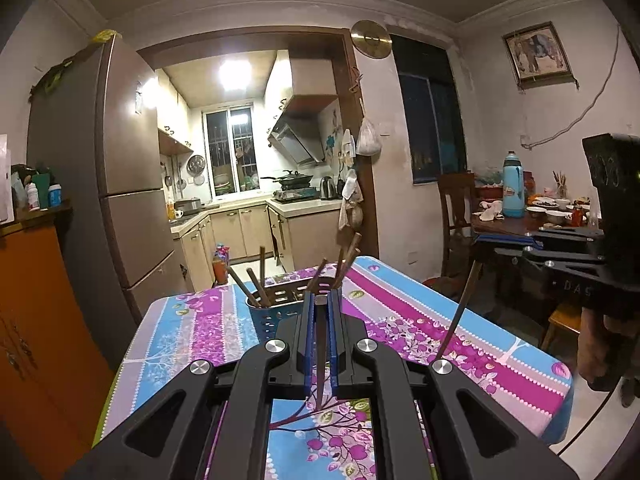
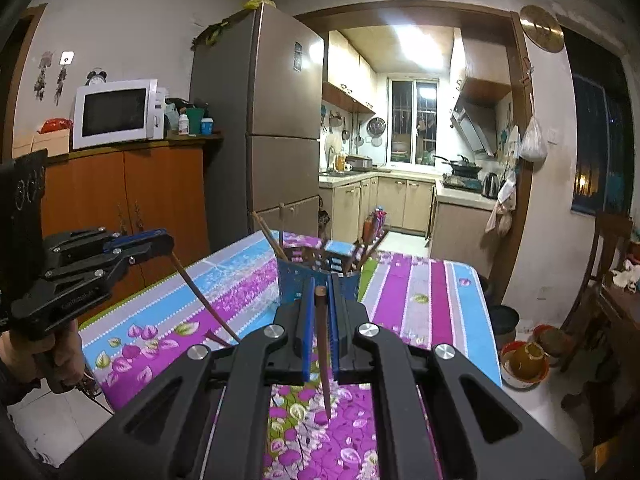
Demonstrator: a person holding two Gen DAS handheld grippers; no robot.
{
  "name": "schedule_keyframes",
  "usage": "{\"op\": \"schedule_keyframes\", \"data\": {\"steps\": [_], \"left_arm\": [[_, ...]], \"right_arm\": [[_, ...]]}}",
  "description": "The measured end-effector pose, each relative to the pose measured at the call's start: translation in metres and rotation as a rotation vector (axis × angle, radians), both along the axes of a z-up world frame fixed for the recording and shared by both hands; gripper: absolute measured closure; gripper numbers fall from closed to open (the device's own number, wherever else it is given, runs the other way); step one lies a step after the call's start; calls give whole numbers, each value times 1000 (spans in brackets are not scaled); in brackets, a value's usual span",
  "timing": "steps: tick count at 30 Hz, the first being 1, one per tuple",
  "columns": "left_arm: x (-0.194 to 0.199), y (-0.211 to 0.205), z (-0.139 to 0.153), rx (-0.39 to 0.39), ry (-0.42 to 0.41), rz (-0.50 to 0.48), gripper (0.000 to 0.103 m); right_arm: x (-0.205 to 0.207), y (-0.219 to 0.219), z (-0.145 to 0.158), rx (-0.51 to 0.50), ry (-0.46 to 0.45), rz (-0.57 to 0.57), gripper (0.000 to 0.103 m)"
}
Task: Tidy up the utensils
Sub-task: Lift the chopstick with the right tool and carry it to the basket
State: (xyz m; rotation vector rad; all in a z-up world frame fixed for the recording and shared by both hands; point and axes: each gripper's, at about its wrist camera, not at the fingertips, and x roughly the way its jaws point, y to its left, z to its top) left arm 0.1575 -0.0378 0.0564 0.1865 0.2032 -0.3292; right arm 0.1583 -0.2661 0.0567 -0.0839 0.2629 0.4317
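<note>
A blue slotted utensil holder [image 1: 276, 312] stands on the flowered tablecloth and holds several brown chopsticks [image 1: 256, 284]; it also shows in the right wrist view [image 2: 296, 280]. My left gripper [image 1: 320, 300] is shut on a brown chopstick [image 1: 320, 356] that hangs tip-down just in front of the holder. My right gripper [image 2: 321, 290] is shut on another brown chopstick [image 2: 323, 356], also tip-down near the holder. Each gripper shows in the other's view, the right one [image 1: 496, 246] with its chopstick [image 1: 460, 312], the left one [image 2: 160, 240] with its chopstick [image 2: 204, 300].
The small table [image 1: 460, 332] has edges close on all sides. A fridge [image 1: 120, 184] and an orange cabinet [image 2: 132, 196] with a microwave [image 2: 116, 114] stand to the left. A dining table [image 1: 520, 220] with bowls and a wooden chair [image 1: 456, 208] are at the right. Bowls [image 2: 524, 360] sit on the floor.
</note>
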Motion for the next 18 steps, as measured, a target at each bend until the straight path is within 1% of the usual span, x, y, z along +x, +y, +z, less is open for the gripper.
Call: {"op": "schedule_keyframes", "data": {"steps": [3, 5, 9, 13, 16, 18], "left_arm": [[0, 6, 14, -8, -4, 12, 96], [1, 11, 28, -15, -12, 26, 96], [8, 22, 62, -40, -18, 32, 96], [23, 31, 107, -83, -36, 38, 96], [38, 31, 136, -96, -42, 42, 96], [49, 30, 150, -93, -53, 51, 96]], "right_arm": [[0, 3, 19, -2, -32, 9, 98], [0, 5, 31, -6, -51, 12, 98], [9, 6, 62, 4, -77, 14, 98], [26, 5, 99, 22, -91, 13, 98], [42, 7, 122, 32, -91, 12, 98], [54, 10, 135, 34, -94, 7, 98]]}}
